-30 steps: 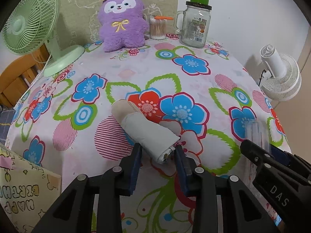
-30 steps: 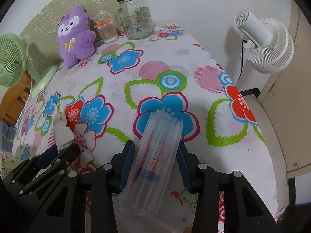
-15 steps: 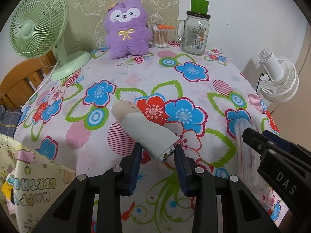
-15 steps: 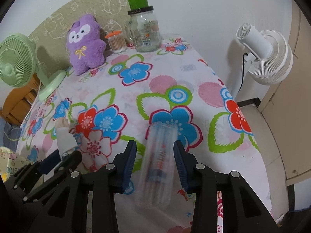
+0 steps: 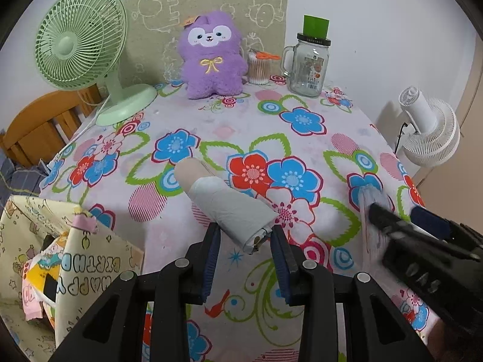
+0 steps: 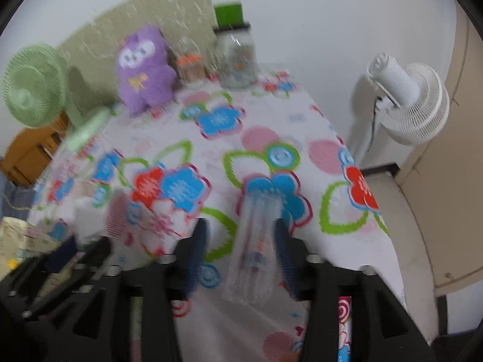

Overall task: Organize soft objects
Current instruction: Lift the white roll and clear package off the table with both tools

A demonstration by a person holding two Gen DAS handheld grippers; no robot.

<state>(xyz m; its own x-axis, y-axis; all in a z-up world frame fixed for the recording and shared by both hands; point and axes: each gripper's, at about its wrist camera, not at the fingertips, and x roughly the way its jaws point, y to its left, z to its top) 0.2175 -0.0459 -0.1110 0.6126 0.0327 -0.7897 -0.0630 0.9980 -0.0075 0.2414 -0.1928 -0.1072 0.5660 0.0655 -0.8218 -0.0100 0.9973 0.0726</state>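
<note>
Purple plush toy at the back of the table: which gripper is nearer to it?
Left, slightly. The left gripper, holding a grey roll, sits almost straight in front of the plush toy; the right gripper is off toward the table's right edge.

A pale grey roll of soft plastic sheet (image 5: pixel 232 209), wound over a beige core that sticks out at its far end, hangs tilted above the flowered table with its near end pinched. To its right a clear, ribbed, soft plastic tube pack (image 6: pixel 256 244) with reddish contents lies lengthways, pointing away across the table. A fluffy purple plush animal (image 5: pixel 211 57) sits upright at the table's far edge.
</note>
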